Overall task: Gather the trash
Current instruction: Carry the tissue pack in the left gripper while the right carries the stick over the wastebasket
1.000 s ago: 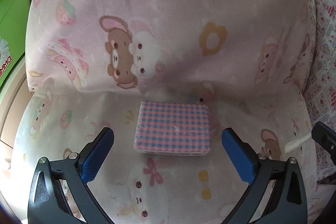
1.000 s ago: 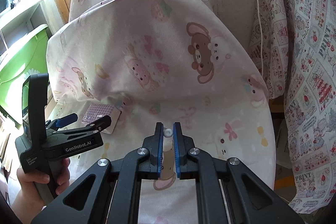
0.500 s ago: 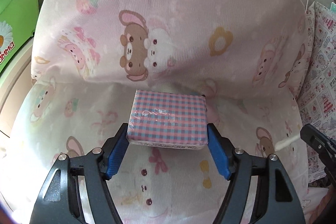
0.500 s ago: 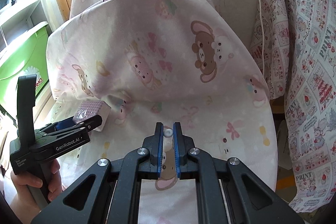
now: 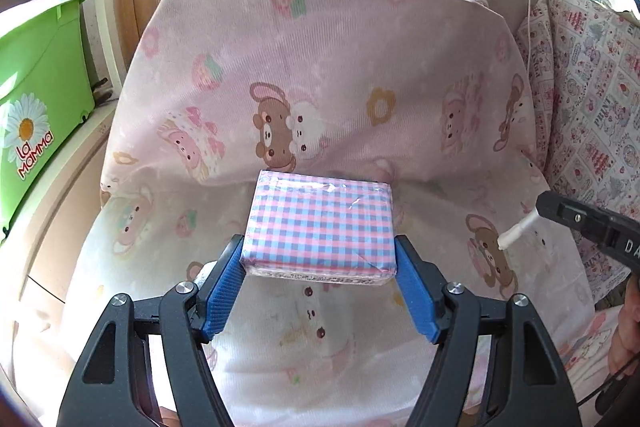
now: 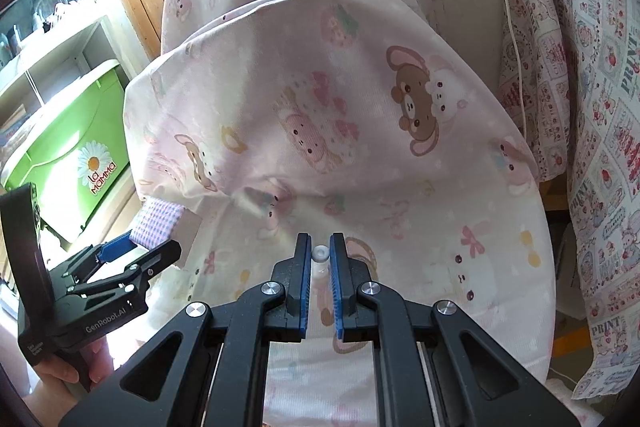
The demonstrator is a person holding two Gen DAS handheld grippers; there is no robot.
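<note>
Whereas the left claw [image 5: 320, 281] was spread wide around the checked packet [image 5: 320, 227] a second ago, the packet is now clamped between its pads and lifted off the chair cover [image 5: 320, 75]. Right claw [image 6: 320, 263] is clenched on a small white tube [image 6: 320, 253]. Green bin [image 5: 36, 99] sits far left.

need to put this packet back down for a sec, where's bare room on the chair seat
The seat cover is bare below the checked packet held in the left gripper, up to the backrest crease. The seat's right is crowded: the right gripper holds a small white stick there.
</note>
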